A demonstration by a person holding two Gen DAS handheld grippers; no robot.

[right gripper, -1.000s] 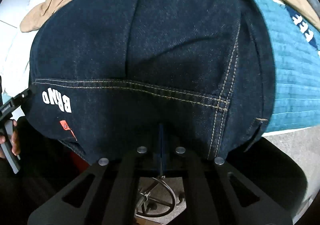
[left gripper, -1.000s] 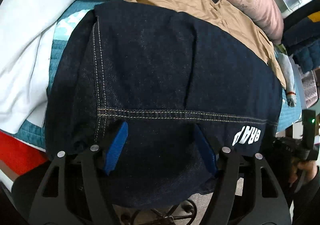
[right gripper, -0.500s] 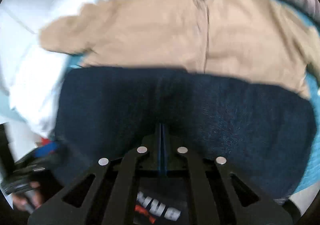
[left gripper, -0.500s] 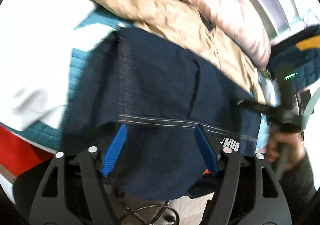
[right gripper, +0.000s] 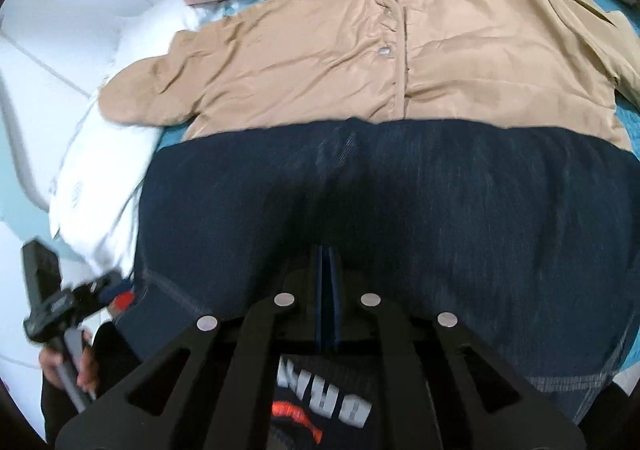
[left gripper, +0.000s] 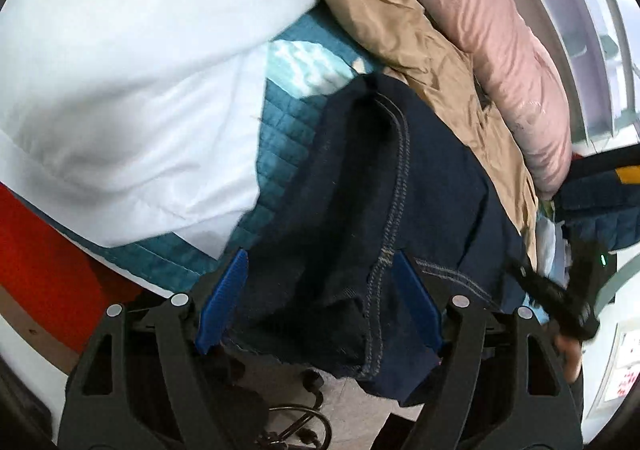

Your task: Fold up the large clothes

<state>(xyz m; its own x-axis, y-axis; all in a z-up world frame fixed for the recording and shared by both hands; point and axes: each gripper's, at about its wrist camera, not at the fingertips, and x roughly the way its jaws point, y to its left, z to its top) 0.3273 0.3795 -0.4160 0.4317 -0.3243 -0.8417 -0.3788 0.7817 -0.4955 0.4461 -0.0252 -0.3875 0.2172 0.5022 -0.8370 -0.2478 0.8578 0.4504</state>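
Observation:
A dark denim garment [right gripper: 400, 201] with pale stitching lies across the near edge of the bed, folded over. My right gripper [right gripper: 328, 274] is shut on a fold of it, its jaws just starting to part. White printed letters [right gripper: 324, 398] show upside down beneath the fingers. In the left wrist view the bunched end of the denim garment [left gripper: 420, 185] sits between the blue pads of my left gripper [left gripper: 320, 302]. These jaws stand wide and are still opening, and the pads do not press on the cloth.
A tan jacket [right gripper: 360, 49] lies spread behind the denim, with a pink pillow [left gripper: 500, 49] beyond it. A white quilt [left gripper: 120, 69] covers the left of the teal bedcover [left gripper: 288, 137]. A person's hand [right gripper: 86, 366] holds the other gripper's handle. A wheeled chair base [left gripper: 296, 422] stands on the floor below.
The right gripper rose and carried the denim's lettered edge forward, so the letters now sit under its fingers and the tan jacket shows. The left gripper rolled and swung toward the garment's left end.

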